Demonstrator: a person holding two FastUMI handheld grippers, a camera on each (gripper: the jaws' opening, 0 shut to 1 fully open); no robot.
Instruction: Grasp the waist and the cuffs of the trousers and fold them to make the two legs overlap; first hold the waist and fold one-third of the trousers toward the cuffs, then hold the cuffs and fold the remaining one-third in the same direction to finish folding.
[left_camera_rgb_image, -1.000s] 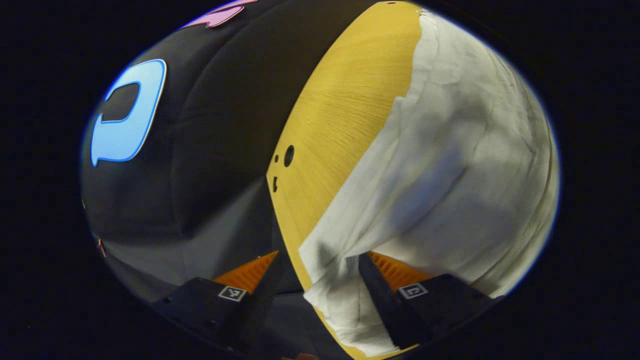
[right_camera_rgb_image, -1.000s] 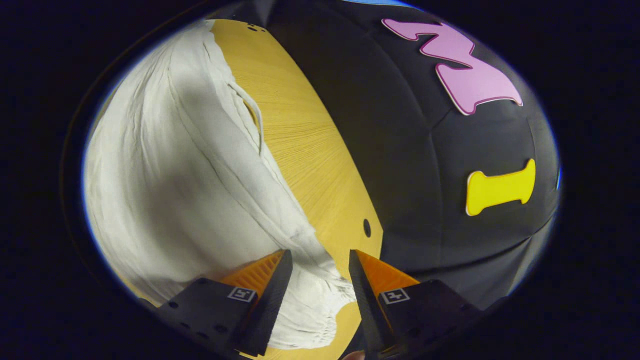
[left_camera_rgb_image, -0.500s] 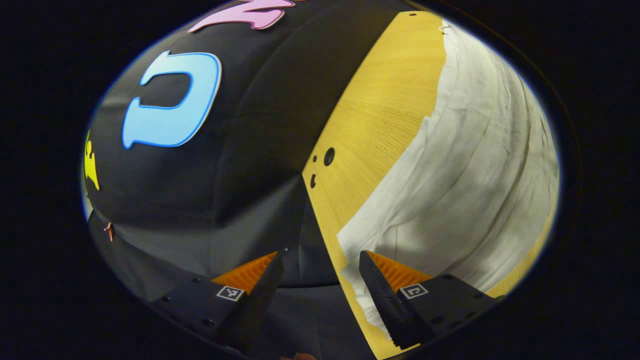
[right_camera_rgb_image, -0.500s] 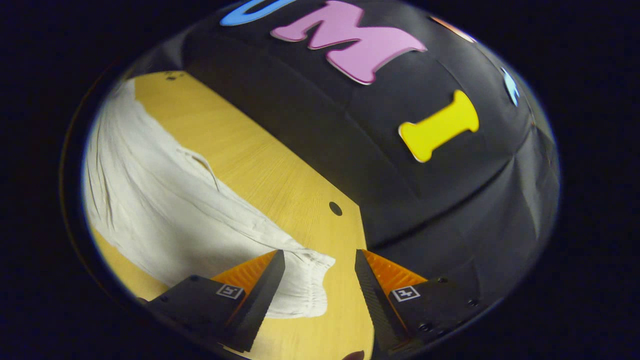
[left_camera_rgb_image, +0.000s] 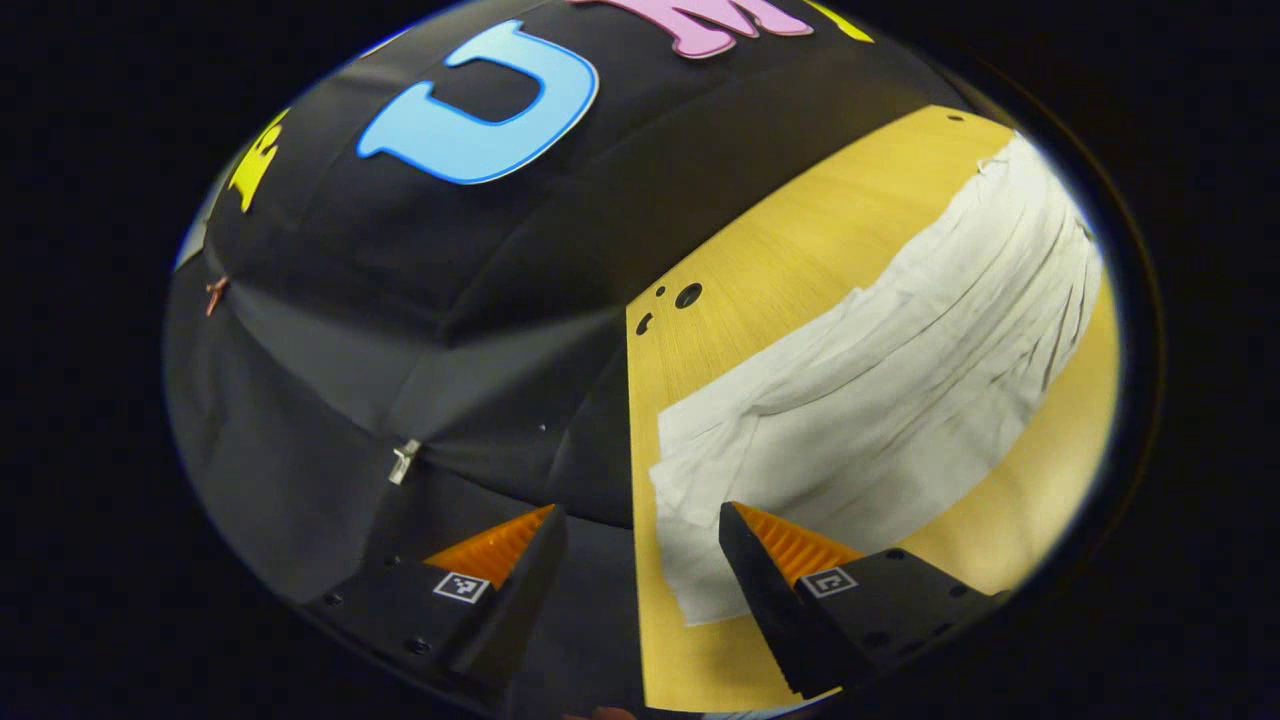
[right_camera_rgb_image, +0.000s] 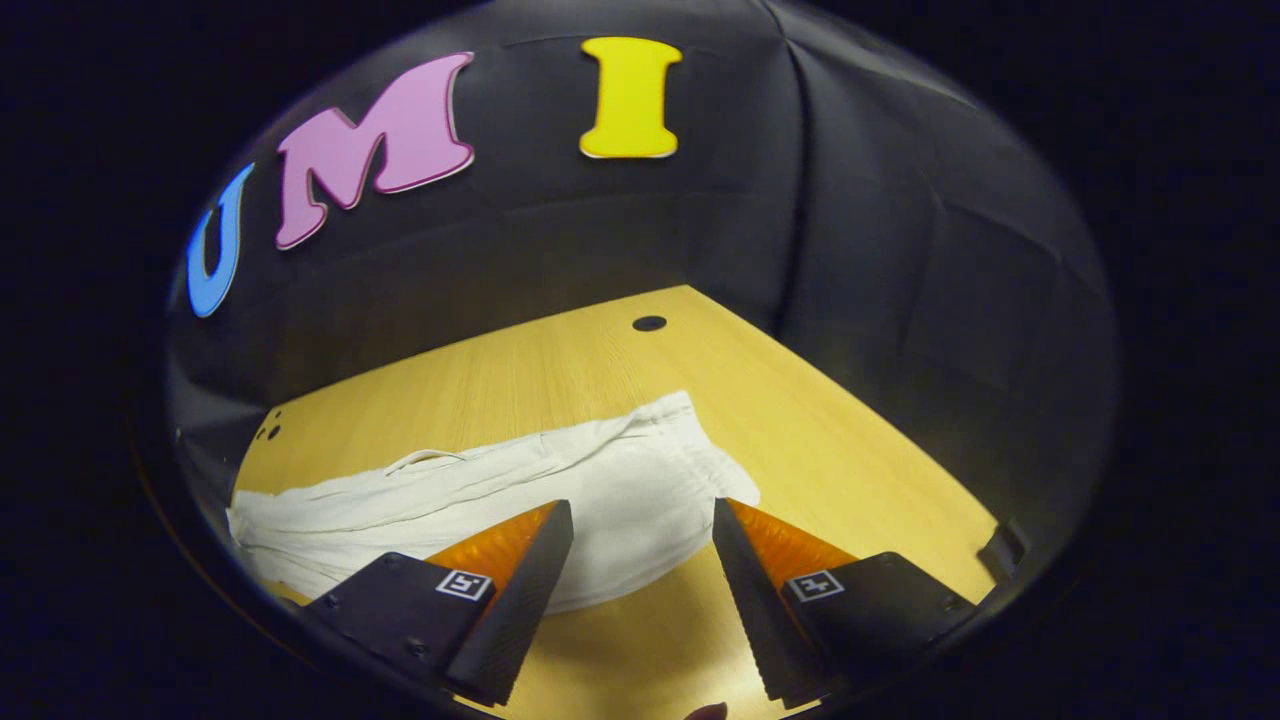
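Behind everything, the black cloth wall (left_camera_rgb_image: 400, 330) takes up the upper and left parts of the left gripper view and the whole top half of the right gripper view. Below it, the yellow wooden desk (left_camera_rgb_image: 790, 260) runs from the centre to the right edge of the left gripper view, with small round holes (left_camera_rgb_image: 687, 295) near its corner; in the right gripper view the desk (right_camera_rgb_image: 850, 450) spreads across the lower half, one hole (right_camera_rgb_image: 649, 323) near its far edge.

Flat on the desk lie the white trousers (left_camera_rgb_image: 900, 370), a long creased band reaching from the lower centre to the upper right of the left gripper view, with a straight-cut end (left_camera_rgb_image: 680, 520) at the lower centre. In the right gripper view the trousers (right_camera_rgb_image: 560, 490) stretch from the lower left to the centre, with a rounded, gathered end (right_camera_rgb_image: 700, 470) at the centre.

At the bottom of the left gripper view, the left tool (left_camera_rgb_image: 640, 530) stands with its fingers spread, nothing between them, the right-hand finger over the straight-cut end. At the bottom of the right gripper view, the right tool (right_camera_rgb_image: 640, 520) is likewise spread and empty, above the gathered end.
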